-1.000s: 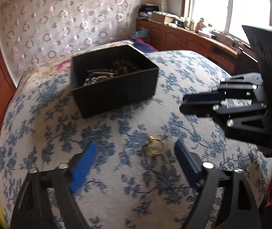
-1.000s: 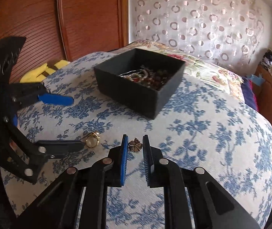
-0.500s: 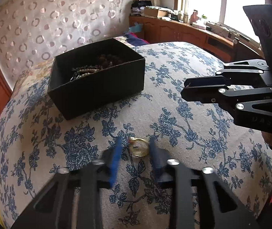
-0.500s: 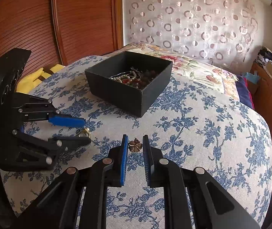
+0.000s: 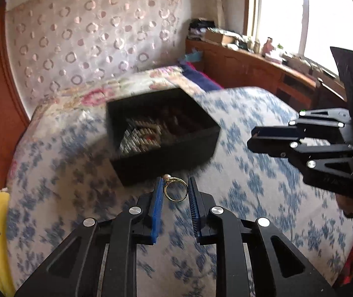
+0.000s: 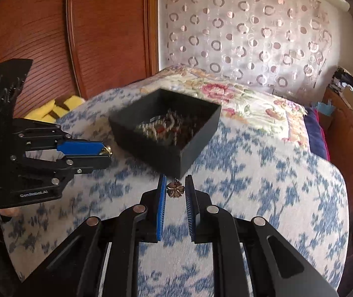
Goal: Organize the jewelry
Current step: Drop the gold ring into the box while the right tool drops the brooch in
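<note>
Pinching a gold ring [image 5: 175, 191] between its blue pads, your left gripper [image 5: 175, 188] hangs above the blue-floral bedspread [image 5: 250, 193], just short of the near wall of the black box [image 5: 166, 165]. The ring stands on edge, band spanning the gap, small stone at its upper left next to the left pad. From the right wrist view, the same gripper [image 6: 103, 152] shows a glint of gold at its tips, close to the box's left corner.

Your right gripper [image 6: 175, 188] is clamped on a small bronze flower-shaped piece [image 6: 175, 189], held at the fingertips, close to the box's [image 6: 183, 158] nearest corner. Cannot tell from either view whether the flower piece touches the box wall. In the left wrist view, that gripper [image 5: 254, 139] sits to the right of the box with fingers nearly closed; the flower piece isn't visible from that angle.

The box is open-topped and holds a tangle of beaded strands [image 5: 141, 138], pale beads toward the left, dark red ones toward the back. It rests on the bedspread, near a pink-floral cover [image 6: 238, 99] behind it.

Both views are motion-blurred around the box and fabric; the held pieces themselves are sharp.
</note>
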Tool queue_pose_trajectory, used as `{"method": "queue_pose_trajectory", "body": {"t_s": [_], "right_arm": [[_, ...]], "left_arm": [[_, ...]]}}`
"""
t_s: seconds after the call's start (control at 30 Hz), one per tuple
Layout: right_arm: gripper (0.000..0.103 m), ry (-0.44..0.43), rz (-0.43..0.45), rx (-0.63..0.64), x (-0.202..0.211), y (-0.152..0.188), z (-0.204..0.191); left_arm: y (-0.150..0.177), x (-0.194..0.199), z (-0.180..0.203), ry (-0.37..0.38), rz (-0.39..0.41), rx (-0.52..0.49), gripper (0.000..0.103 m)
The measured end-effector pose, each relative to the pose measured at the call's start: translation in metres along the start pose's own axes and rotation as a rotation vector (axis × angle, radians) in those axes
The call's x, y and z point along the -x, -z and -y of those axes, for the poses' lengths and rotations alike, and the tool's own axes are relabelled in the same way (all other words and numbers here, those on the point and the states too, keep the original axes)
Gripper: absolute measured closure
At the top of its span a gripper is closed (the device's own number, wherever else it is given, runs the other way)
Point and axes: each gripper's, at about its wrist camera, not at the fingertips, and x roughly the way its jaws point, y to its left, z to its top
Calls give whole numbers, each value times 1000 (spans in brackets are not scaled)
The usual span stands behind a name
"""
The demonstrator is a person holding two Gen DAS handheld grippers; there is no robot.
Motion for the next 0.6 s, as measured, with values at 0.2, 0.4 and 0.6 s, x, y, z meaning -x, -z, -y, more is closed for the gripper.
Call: {"method": "queue_pose_trajectory", "body": {"t_s": [0.2, 0.4, 0.6], "right_arm": [[86, -10, 38, -12, -9, -28, 5], [86, -8, 36, -2, -27, -47, 4], [85, -20, 21, -23, -39, -56, 6]], "left_arm": [[-25, 7, -12, -33, 54, 19, 84], [-35, 3, -24, -55, 69, 33, 84], [-43, -4, -33, -67, 72, 48, 84]]}}
